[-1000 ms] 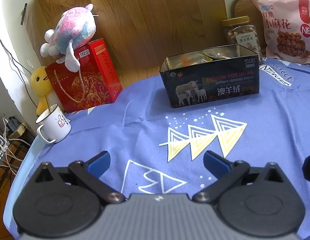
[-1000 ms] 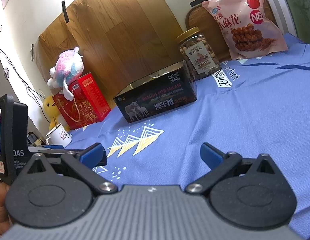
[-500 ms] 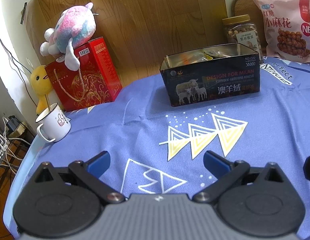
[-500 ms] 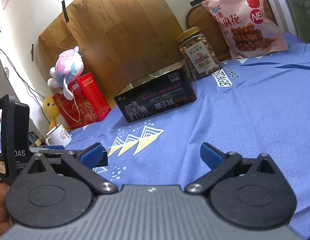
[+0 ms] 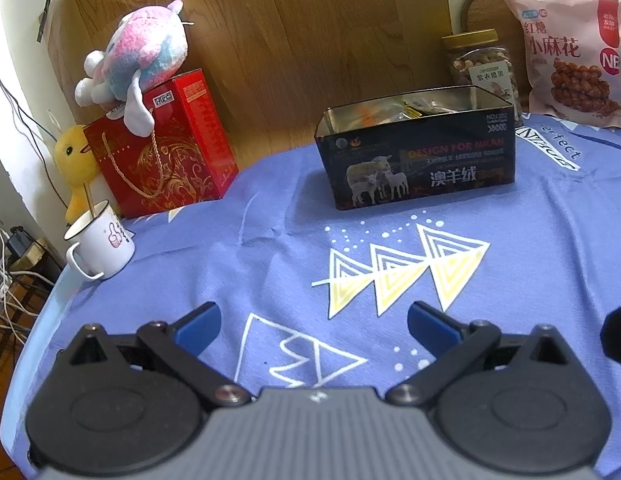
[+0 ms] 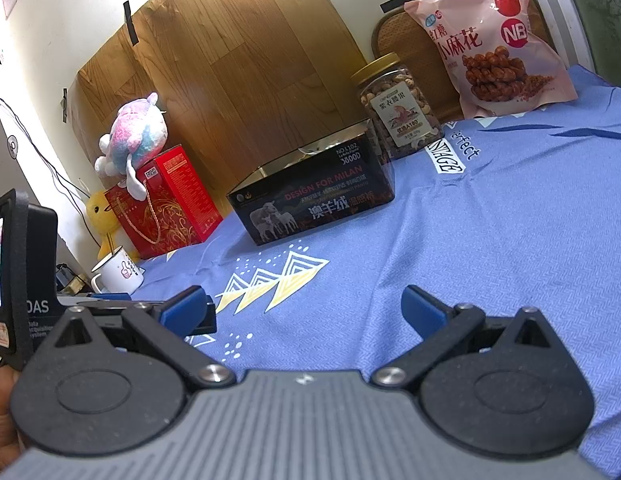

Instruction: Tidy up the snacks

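Note:
An open black tin box point(image 5: 418, 160) point(image 6: 314, 204) with sheep printed on its front stands on the blue cloth, with wrapped snacks inside. Behind it are a clear nut jar point(image 5: 484, 68) point(image 6: 398, 108) with a gold lid and a pink bag of twisted pastries point(image 5: 570, 60) point(image 6: 494, 44) leaning on the wall. My left gripper point(image 5: 312, 324) hovers open over the cloth well in front of the tin, nothing between its blue fingers. My right gripper point(image 6: 306, 308) is open too, empty, further back and to the right of the tin.
A red gift box point(image 5: 162, 152) point(image 6: 166, 204) with a plush toy point(image 5: 138, 56) on top stands at the left, a yellow duck point(image 5: 74, 156) and a white mug point(image 5: 100, 246) beside it. The table's left edge point(image 5: 26, 360) drops to cables. The left gripper's handle point(image 6: 22, 280) shows at left.
Both views have shifted only slightly; the left gripper has drifted a little, so the tin sits marginally lower in its view. Both grippers stay open.

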Demonstrator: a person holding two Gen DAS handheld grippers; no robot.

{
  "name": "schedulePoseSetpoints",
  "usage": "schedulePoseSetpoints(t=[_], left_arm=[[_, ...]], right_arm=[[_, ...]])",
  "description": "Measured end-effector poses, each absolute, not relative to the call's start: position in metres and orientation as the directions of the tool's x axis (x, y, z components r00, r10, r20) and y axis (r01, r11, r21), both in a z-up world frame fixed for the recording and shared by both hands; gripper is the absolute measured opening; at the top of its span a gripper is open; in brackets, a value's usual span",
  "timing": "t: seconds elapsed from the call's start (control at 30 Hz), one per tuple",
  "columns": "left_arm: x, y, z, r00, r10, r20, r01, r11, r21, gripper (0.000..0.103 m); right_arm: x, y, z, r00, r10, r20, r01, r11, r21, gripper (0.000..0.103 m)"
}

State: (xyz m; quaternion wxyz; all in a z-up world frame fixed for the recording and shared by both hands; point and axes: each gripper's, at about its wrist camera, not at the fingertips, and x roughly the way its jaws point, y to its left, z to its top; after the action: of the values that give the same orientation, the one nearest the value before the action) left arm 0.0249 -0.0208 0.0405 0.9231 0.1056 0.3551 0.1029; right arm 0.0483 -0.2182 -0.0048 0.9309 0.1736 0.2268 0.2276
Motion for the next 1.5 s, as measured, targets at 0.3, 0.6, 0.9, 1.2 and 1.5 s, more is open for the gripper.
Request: schedulePoseSetpoints(t=[0.3, 0.6, 0.9, 1.2, 1.5], left_arm=[[0.024, -0.022, 0.043, 0.728, 0.247, -0.639, -0.104, 0.962, 0.253, 0.103], [0.023, -0.021, 0.044, 0.726, 0.229, -0.649, -0.098, 0.968, 0.232, 0.103], [0.024, -0.021, 0.047, 0.723, 0.188, -0.665, -0.08, 0.979, 0.19, 0.103], [0.022, -0.021, 0.05, 0.727, 0.177, -0.663, -0.077, 0.981, 0.178, 0.103], [0.019, -0.023, 0.055, 0.753, 0.162, -0.638, -0.069, 0.983, 0.167, 0.103]], right_arm=[[0.049, -0.218, -0.005, 0.793, 0.503, -0.344, -0.345, 0.836, 0.426, 0.103], [0.048, -0.218, -0.005, 0.793, 0.504, -0.344, -0.346, 0.835, 0.427, 0.103], [0.048, -0.218, -0.004, 0.793, 0.503, -0.343, -0.346, 0.836, 0.426, 0.103], [0.048, -0.218, -0.004, 0.793, 0.503, -0.343, -0.346, 0.836, 0.426, 0.103], [0.048, -0.221, 0.0, 0.8, 0.498, -0.335, -0.346, 0.838, 0.421, 0.103]])
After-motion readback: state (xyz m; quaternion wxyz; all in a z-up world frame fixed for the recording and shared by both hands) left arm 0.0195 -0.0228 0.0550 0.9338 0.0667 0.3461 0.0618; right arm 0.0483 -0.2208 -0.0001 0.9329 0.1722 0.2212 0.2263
